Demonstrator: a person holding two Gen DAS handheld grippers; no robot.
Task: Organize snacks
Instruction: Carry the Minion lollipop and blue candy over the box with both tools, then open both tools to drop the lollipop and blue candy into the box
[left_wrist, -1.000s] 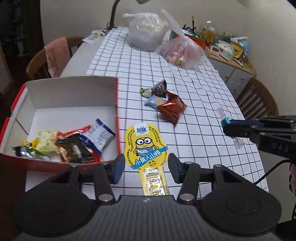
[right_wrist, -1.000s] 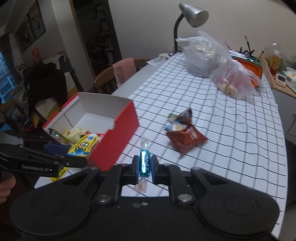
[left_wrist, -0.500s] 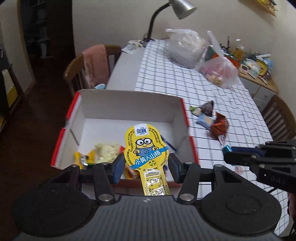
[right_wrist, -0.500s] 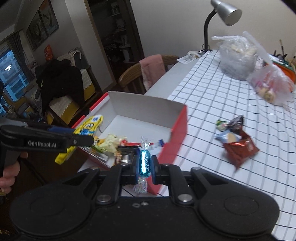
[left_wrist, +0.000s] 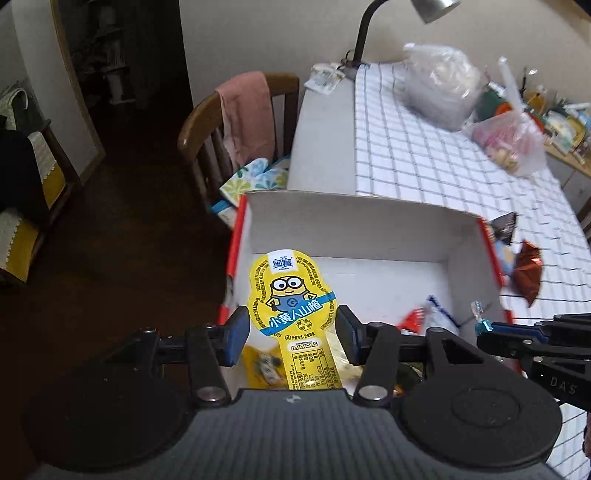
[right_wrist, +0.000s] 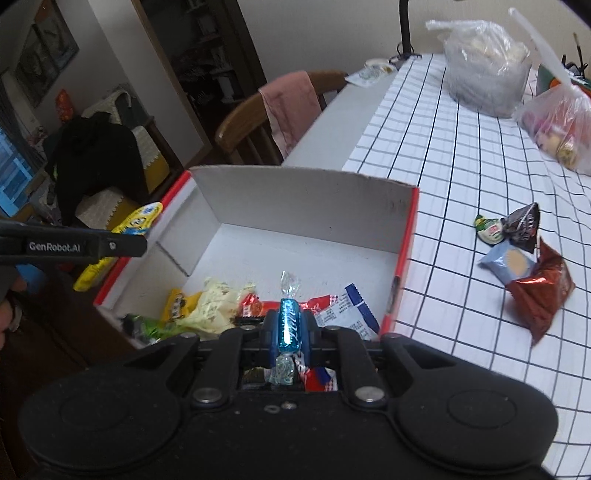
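Observation:
My left gripper (left_wrist: 291, 328) is shut on a yellow Minions snack packet (left_wrist: 293, 295) and holds it over the near left part of the red box with white inside (left_wrist: 354, 221). My right gripper (right_wrist: 289, 326) is shut on a blue wrapped candy (right_wrist: 289, 325) and holds it above the box's near end, over several snacks (right_wrist: 221, 302) lying inside. The box also shows in the right wrist view (right_wrist: 295, 199). Loose snacks lie on the checked cloth: a red-brown packet (right_wrist: 539, 299), a pale blue packet (right_wrist: 508, 264), a dark packet (right_wrist: 522, 225) and a small green one (right_wrist: 489, 229).
Two filled plastic bags (right_wrist: 487, 59) (right_wrist: 557, 122) and a desk lamp (left_wrist: 365, 40) stand at the table's far end. A wooden chair with a pink cloth (left_wrist: 243, 118) is at the table's left side. The box sits at the table's left edge, with dark floor beyond.
Both grippers have swung left from over the checked cloth to above the box, each still holding its snack. The right gripper with the candy is now over the box's contents.

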